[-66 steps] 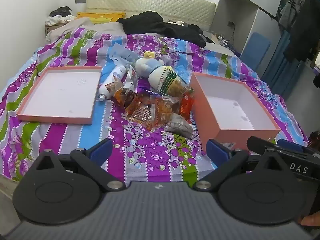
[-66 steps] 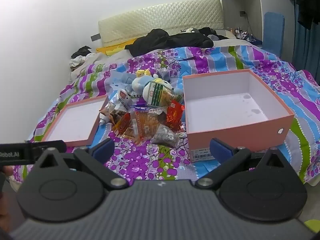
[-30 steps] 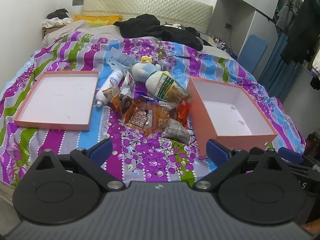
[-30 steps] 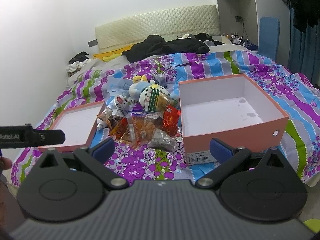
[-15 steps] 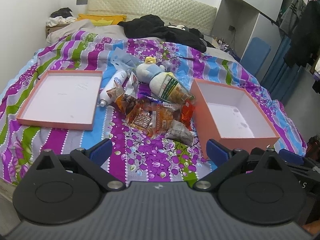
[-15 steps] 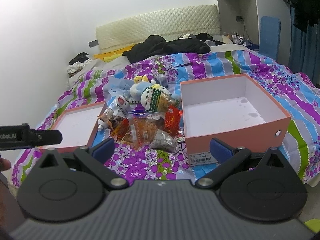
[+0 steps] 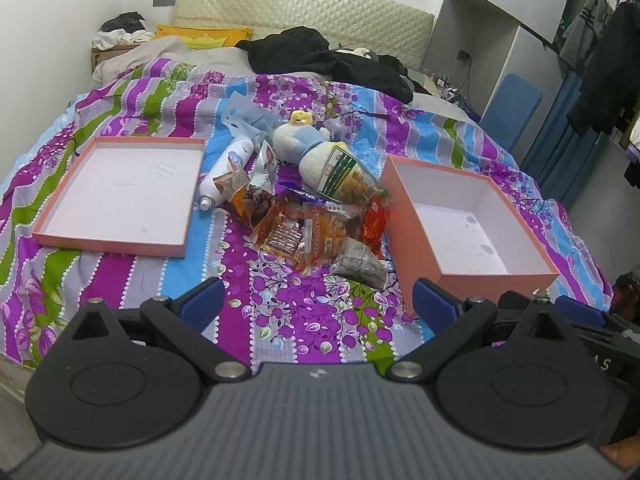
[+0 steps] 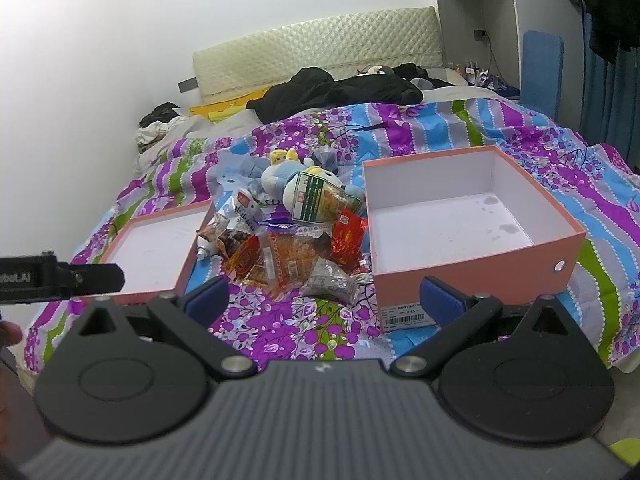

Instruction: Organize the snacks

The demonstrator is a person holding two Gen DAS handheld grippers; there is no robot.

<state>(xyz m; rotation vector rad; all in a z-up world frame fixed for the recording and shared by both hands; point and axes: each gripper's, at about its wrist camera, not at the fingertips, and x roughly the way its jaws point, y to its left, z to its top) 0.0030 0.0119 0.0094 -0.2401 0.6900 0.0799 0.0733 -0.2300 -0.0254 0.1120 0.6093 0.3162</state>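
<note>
A heap of snack packets (image 7: 316,228) (image 8: 288,256) lies mid-bed, mixed with a plush toy (image 7: 304,146) (image 8: 280,176) and a white bottle (image 7: 226,172). A deep pink box (image 7: 468,232) (image 8: 476,264) stands empty to the right of the heap. Its shallow pink lid (image 7: 116,240) (image 8: 160,240) lies to the left. My left gripper (image 7: 318,304) is open, held over the near edge of the bed short of the heap. My right gripper (image 8: 324,300) is open too, with nothing between its blue pads and the box's labelled corner just ahead.
The bed carries a purple, blue and green floral cover (image 7: 280,320). Black clothes (image 7: 320,60) and a yellow pillow (image 7: 200,38) lie by the padded headboard. A blue chair (image 7: 510,108) and hanging clothes (image 7: 600,48) stand at the right. The left gripper's body (image 8: 56,278) juts in at the right view's left edge.
Both grippers have shifted only slightly; the left view has crept a little closer to the heap. Nothing on the bed has moved, and both grippers stay open.
</note>
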